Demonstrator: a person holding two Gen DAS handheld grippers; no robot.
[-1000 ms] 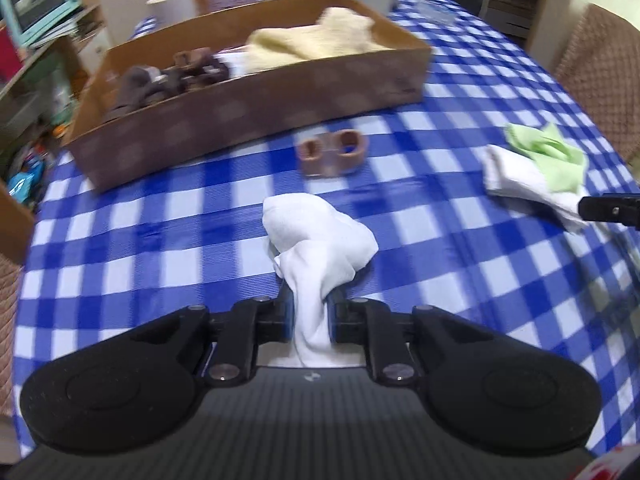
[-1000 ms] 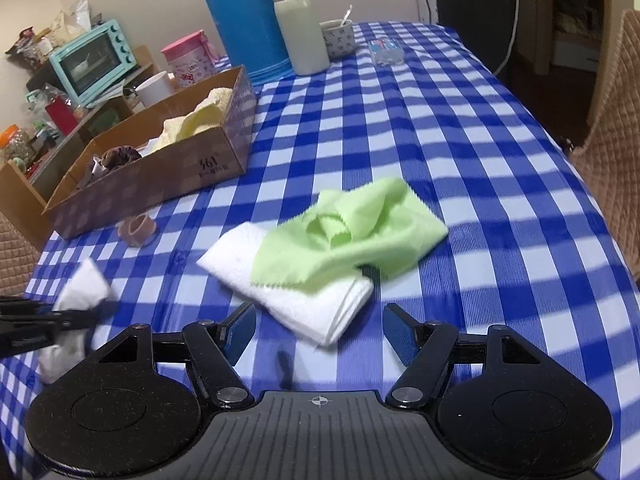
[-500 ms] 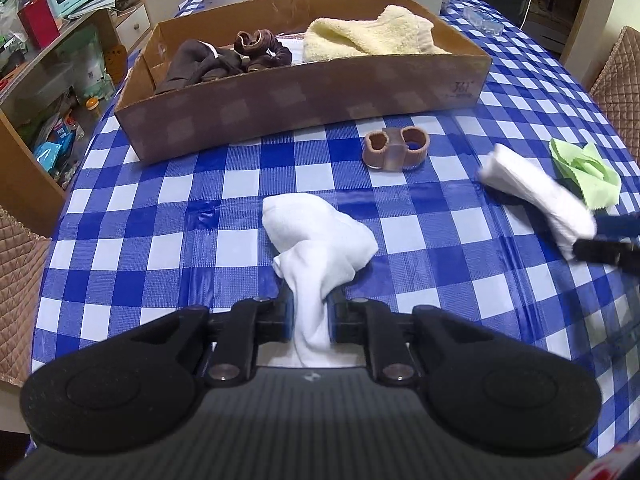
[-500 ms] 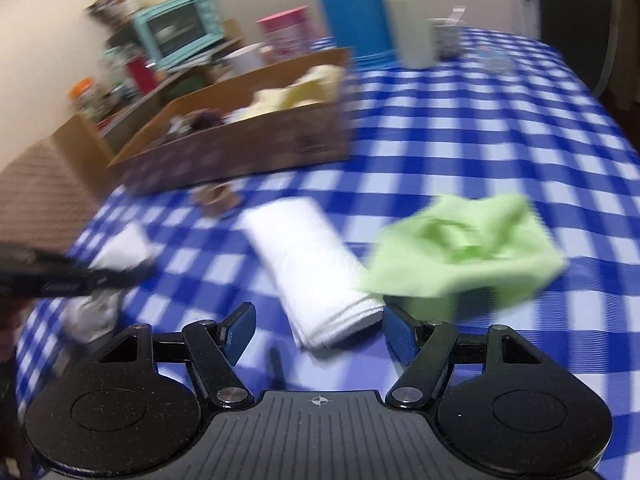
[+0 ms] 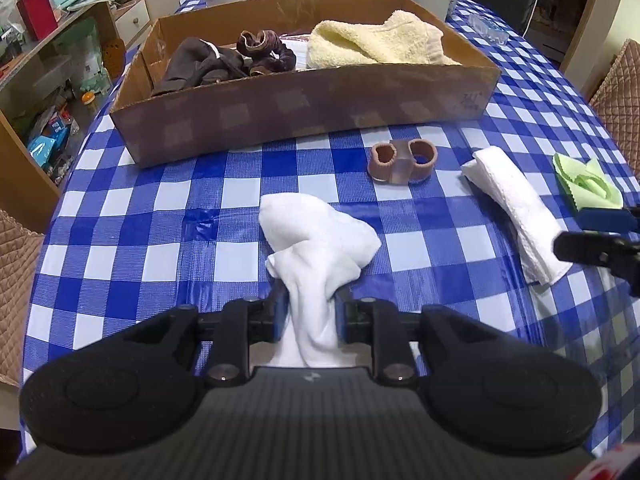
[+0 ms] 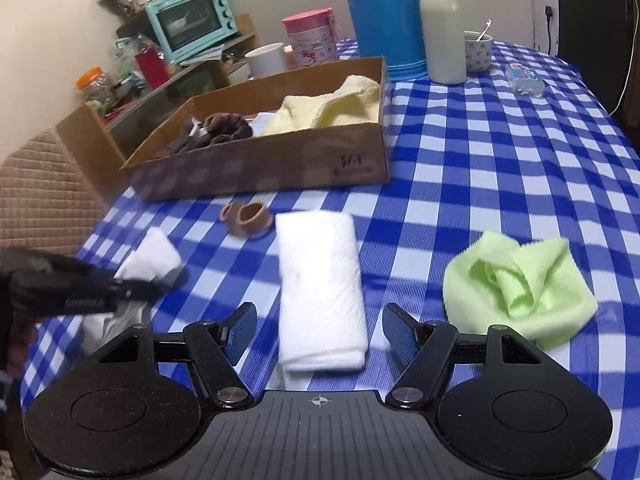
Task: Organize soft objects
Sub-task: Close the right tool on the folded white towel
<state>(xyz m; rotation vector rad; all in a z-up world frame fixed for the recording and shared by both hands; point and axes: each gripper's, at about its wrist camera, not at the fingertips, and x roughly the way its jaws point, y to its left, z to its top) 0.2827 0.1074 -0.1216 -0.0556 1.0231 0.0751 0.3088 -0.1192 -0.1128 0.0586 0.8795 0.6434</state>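
Note:
A crumpled white sock (image 5: pixel 316 236) lies on the checked tablecloth, its near end between the jaws of my left gripper (image 5: pixel 314 312). Those jaws are opening, and a sliver of gap shows beside the right pad. My right gripper (image 6: pixel 320 326) stands open astride the near end of a folded white towel (image 6: pixel 320 280), pads clear of it. A light green cloth (image 6: pixel 516 284) lies to its right. The cardboard box (image 5: pixel 304 116) holds a yellow towel (image 5: pixel 380 44), dark brown fabric (image 5: pixel 208 64) and a scrunchie (image 5: pixel 260 46). A brown two-ring piece (image 5: pixel 402 160) sits before the box.
A blue thermos (image 6: pixel 380 16), white bottle (image 6: pixel 440 28), small cup (image 6: pixel 478 50), white mug (image 6: pixel 266 60) and pink container (image 6: pixel 312 38) stand behind the box. Quilted chairs (image 6: pixel 44 192) flank the table. A cluttered shelf with a teal oven (image 6: pixel 188 20) is at the left.
My left jaws have widened around the sock. My right gripper has swung left from the green cloth to the white towel. The towel, earlier under the cloth, now lies apart from it.

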